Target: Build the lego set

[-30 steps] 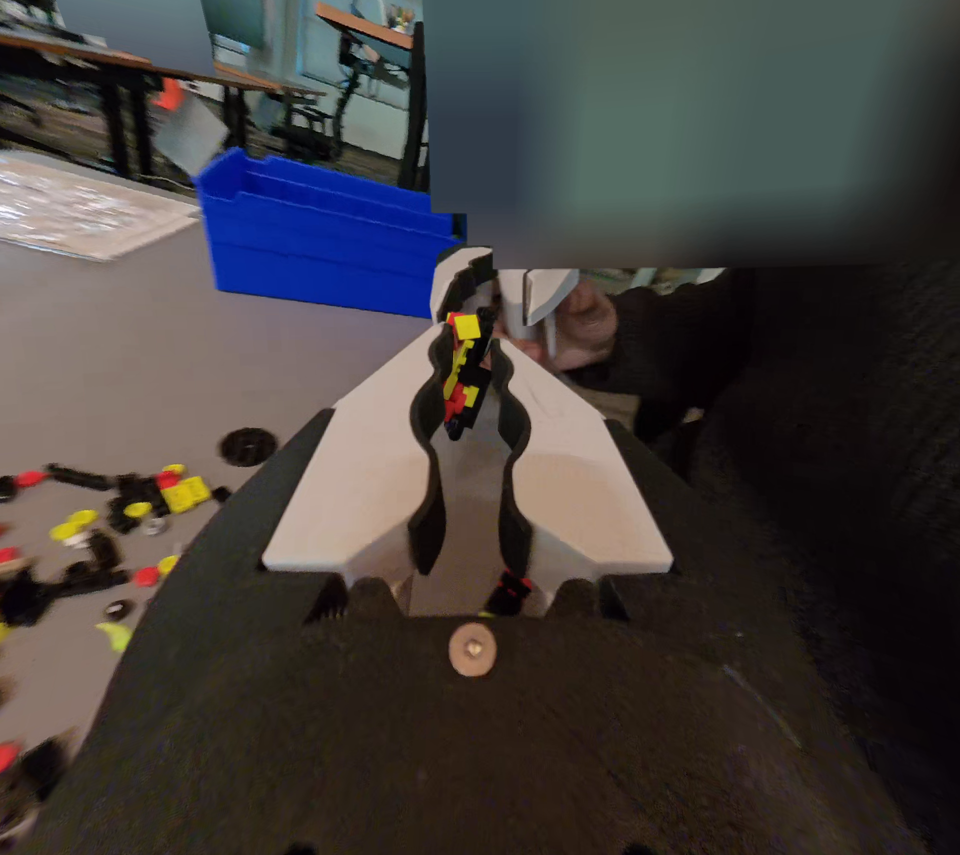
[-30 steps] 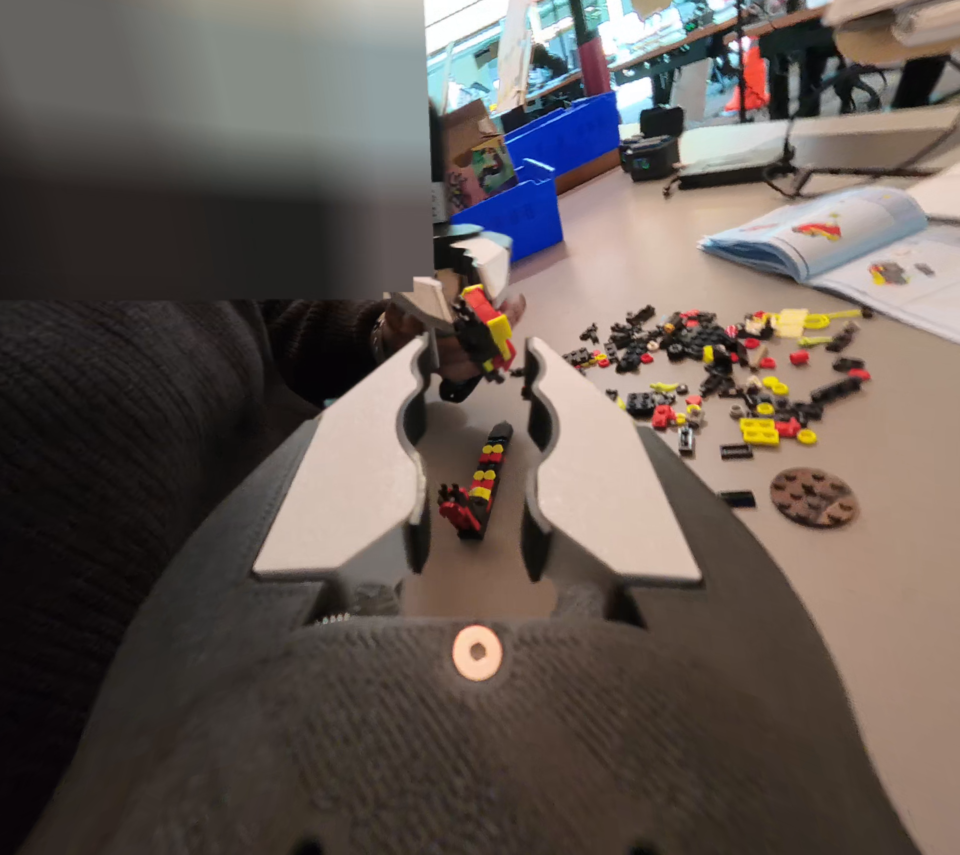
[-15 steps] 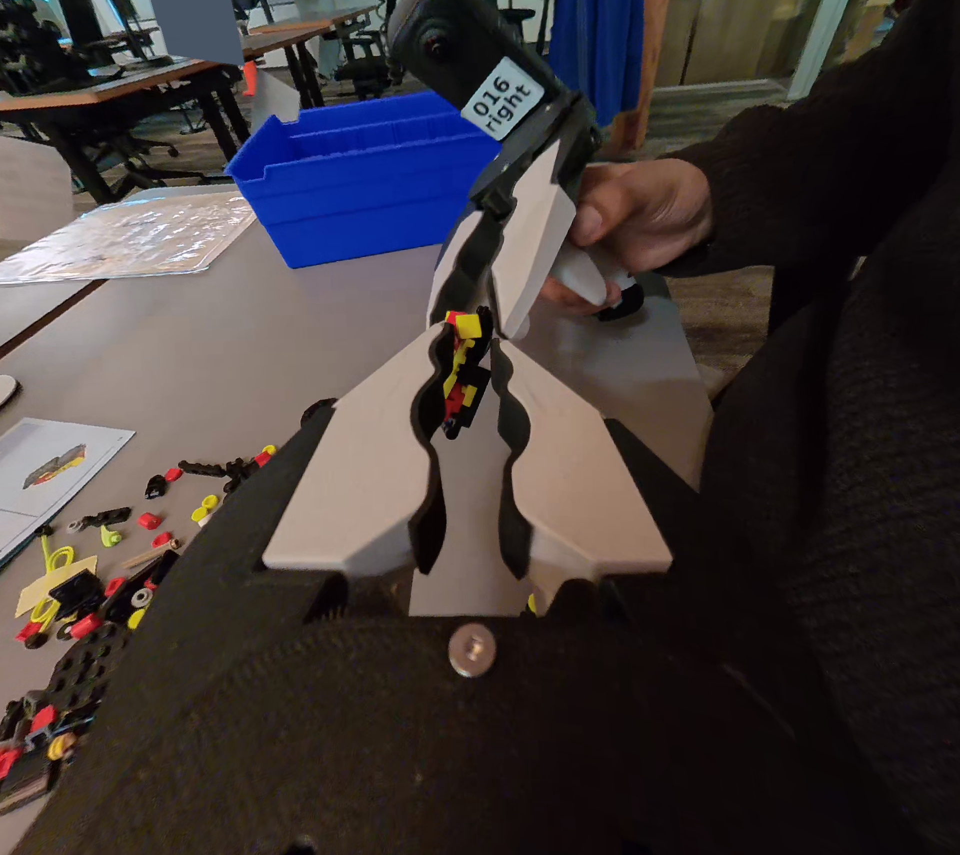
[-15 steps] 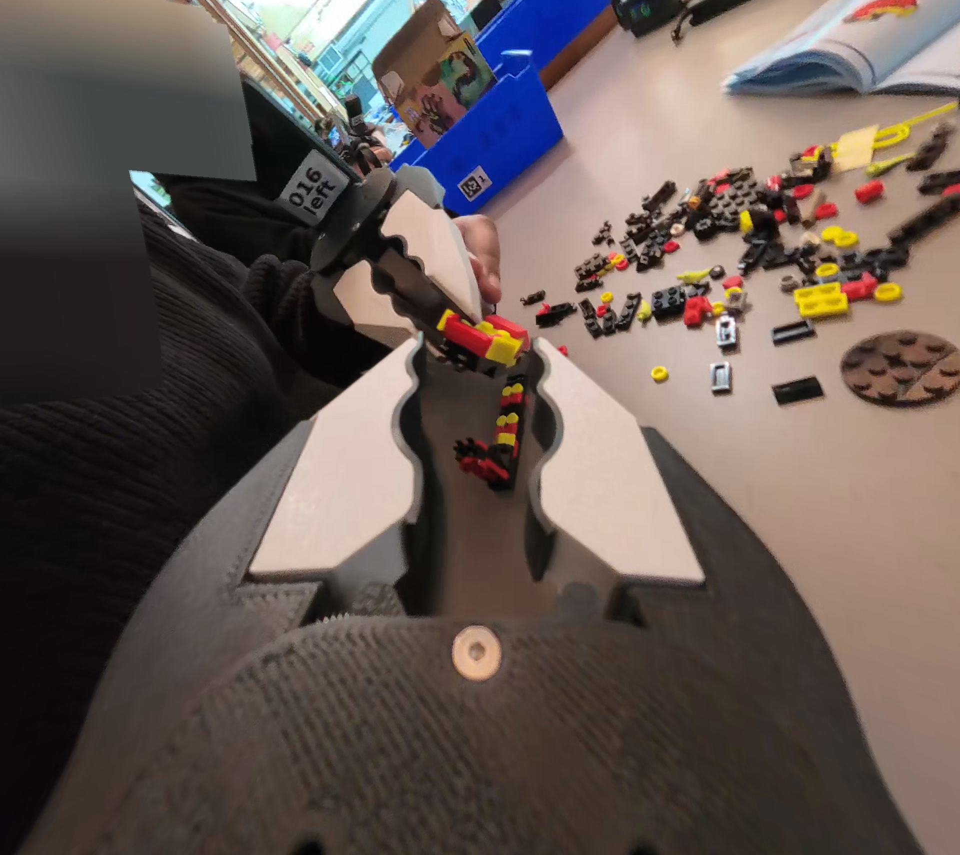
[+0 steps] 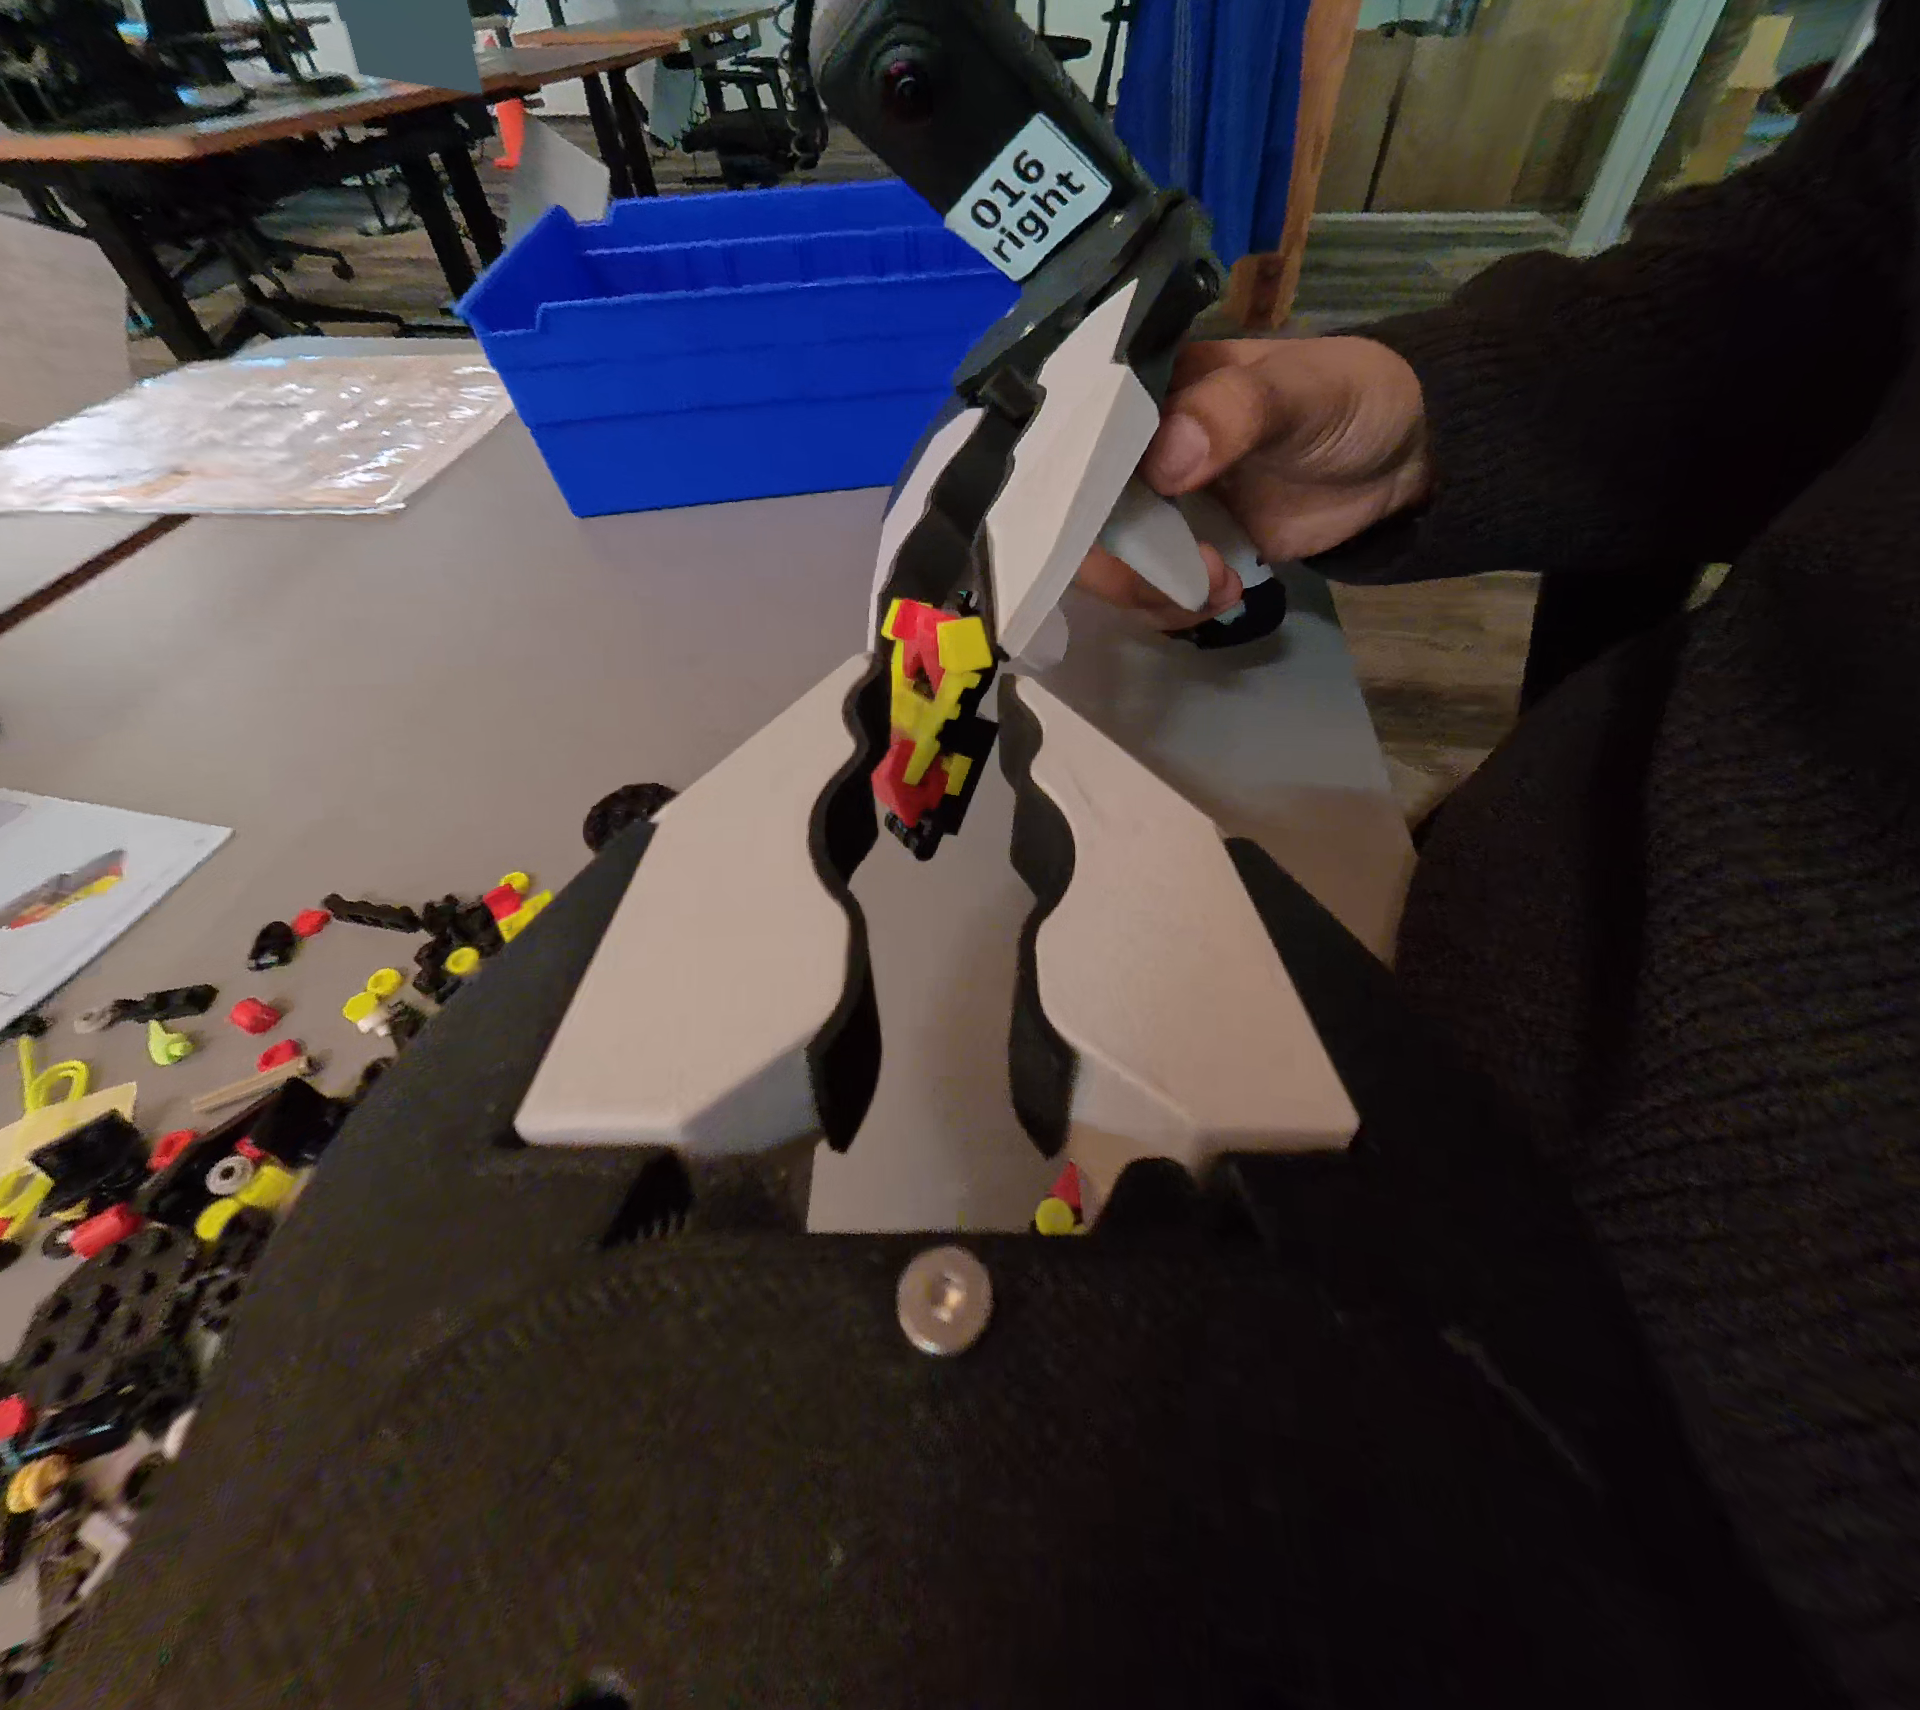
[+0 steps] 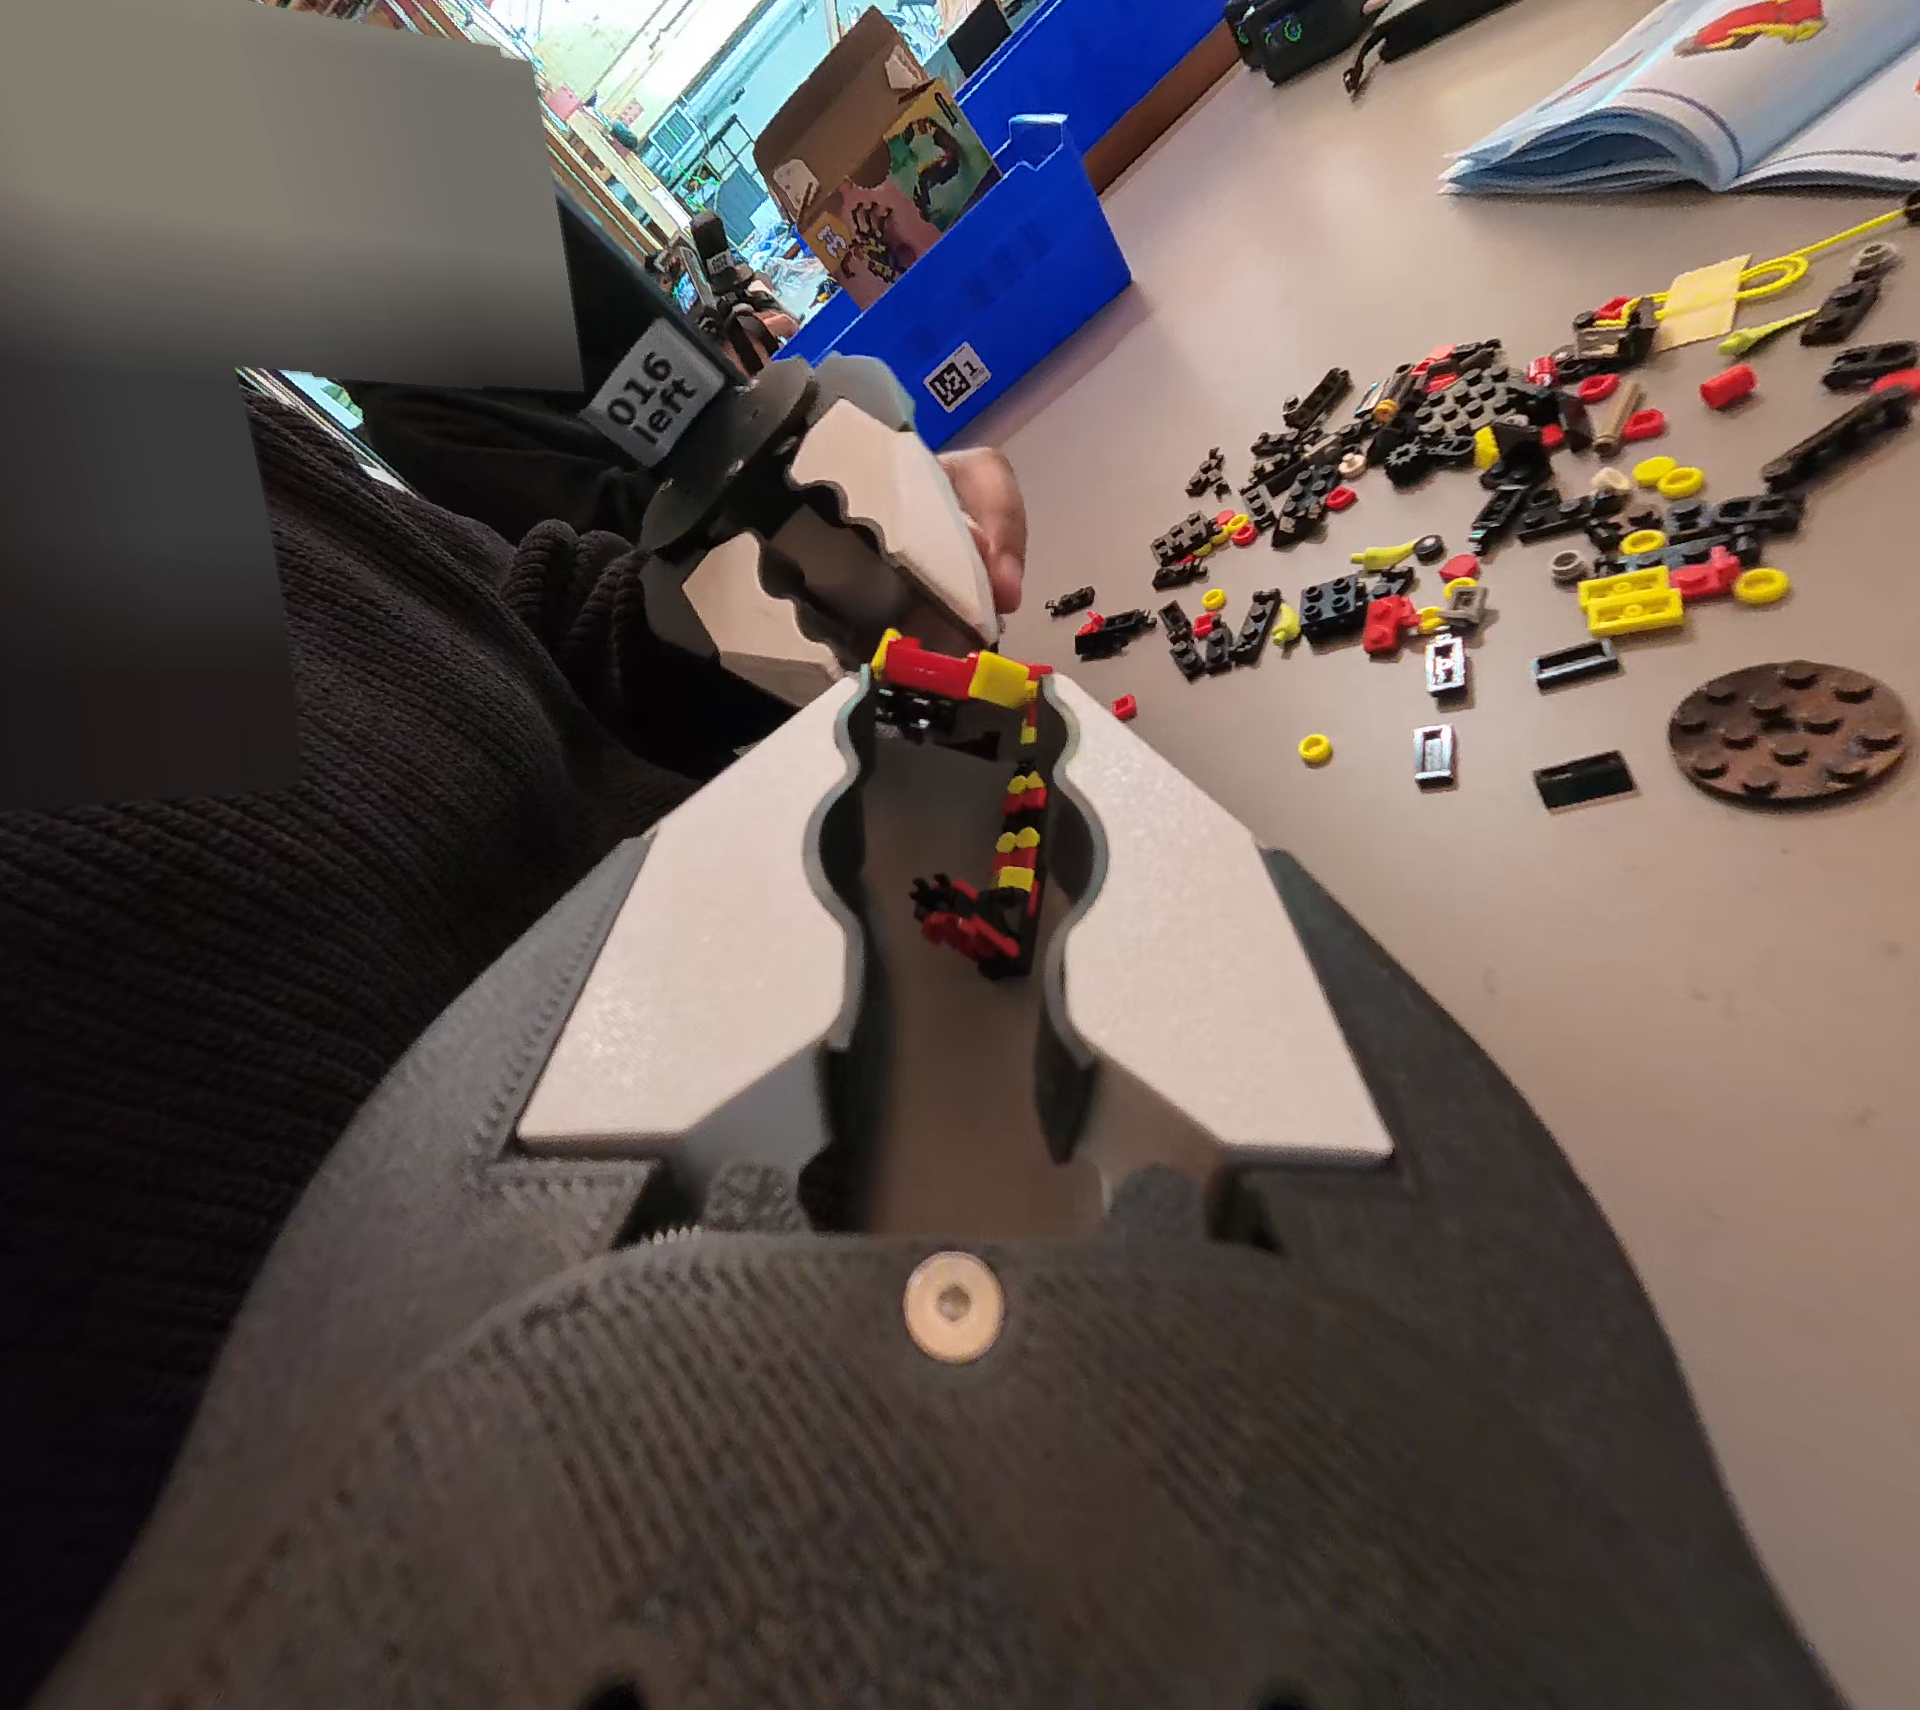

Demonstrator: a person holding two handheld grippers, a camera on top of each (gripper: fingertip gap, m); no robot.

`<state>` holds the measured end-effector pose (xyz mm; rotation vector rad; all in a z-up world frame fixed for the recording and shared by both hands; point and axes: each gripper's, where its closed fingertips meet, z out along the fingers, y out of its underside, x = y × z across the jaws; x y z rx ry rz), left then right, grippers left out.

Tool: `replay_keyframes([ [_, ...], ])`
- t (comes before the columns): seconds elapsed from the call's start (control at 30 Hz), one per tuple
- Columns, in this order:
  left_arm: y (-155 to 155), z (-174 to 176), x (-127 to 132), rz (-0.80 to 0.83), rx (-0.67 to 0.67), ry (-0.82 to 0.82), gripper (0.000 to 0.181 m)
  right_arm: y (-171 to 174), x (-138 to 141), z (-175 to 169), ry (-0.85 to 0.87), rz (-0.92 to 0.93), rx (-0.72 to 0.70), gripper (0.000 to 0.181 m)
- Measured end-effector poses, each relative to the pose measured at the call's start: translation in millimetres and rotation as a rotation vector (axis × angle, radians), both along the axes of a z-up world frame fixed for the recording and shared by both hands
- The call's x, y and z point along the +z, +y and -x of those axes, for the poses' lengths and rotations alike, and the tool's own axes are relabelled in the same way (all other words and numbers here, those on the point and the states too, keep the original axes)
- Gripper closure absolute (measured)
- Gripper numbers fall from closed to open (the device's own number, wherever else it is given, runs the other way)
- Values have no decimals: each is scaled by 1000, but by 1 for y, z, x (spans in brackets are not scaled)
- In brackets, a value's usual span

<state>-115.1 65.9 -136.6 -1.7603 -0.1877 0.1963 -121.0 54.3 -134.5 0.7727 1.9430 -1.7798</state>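
Joining two sub-assemblies in mid-air above the worktop [image 6: 1455, 985] looked like the step in hand. Left claw [image 5: 930, 673] was pinched narrow at its tips on a small red, yellow and black lego assembly [image 5: 928, 730], which hung down between its fingers. Right claw [image 6: 951, 699] met it tip to tip from the far side; it held a long segmented strip [image 6: 1013, 839] of black, red and yellow pieces, pressed against its right-hand finger with the gap beside it open, so the grip was partly spread rather than tight. In the right wrist view the red and yellow block [image 6: 951, 673] sat right at the right claw's tips, touching or nearly touching the strip's upper end; whether the two were already joined could not be told. Loose pieces [image 6: 1507, 538] lay scattered well off to the side, with a round brown plate [image 6: 1792, 730], an open instruction booklet [image 6: 1714, 102] and a blue bin [image 5: 727, 341] beyond. Judgement: next move called for fine alignment of studs, then a firm straight push together, both grips steady; a skewed press could pop the strip's segments apart.
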Motion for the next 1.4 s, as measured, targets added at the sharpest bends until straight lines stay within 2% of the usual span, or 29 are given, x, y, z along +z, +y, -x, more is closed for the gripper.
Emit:
replay_keyframes([
  [0.13, -3, 3, 2, -29, -5, -52, 147, 0, 8, -1, 0, 52, 14, 154],
  [0.27, -1, -1, 1, -78, -72, -248, 134, 1, 25, -5, -58, 183, 58, 154],
  [0.33, 0, -5, 4, -118, -125, -348, 135, 1, 32, -8, -88, 242, 82, 154],
  [0.47, -3, -9, 18, -216, -191, -459, 148, -1, 32, -10, -109, 255, 99, 153],
  [0.57, -3, -13, 20, -244, -244, -549, 156, -1, 33, -10, -106, 268, 101, 154],
  [0.73, -2, -15, 20, -270, -285, -682, 159, -1, 32, -9, -90, 250, 93, 155],
  [0.87, -3, -9, 14, -276, -279, -790, 165, 5, 31, 1, 44, 181, 29, 145],
  [0.97, -6, -6, 3, -229, -264, -861, 166, 11, 34, 4, 223, 110, -5, 139],
  [1.13, -5, -24, -18, -119, -357, -1082, 166, 16, 9, -10, 656, -188, 88, 150],
  [1.23, -4, -40, -32, -28, -417, -1202, 166, 14, 5, -22, 854, -237, 132, 151],
  [1.3, -4, -50, -33, 12, -456, -1212, 166, 11, -1, -31, 939, -250, 183, 152],
  [1.4, -4, -56, -36, 48, -469, -1212, 166, 8, -10, -41, 949, -269, 258, 159],
])
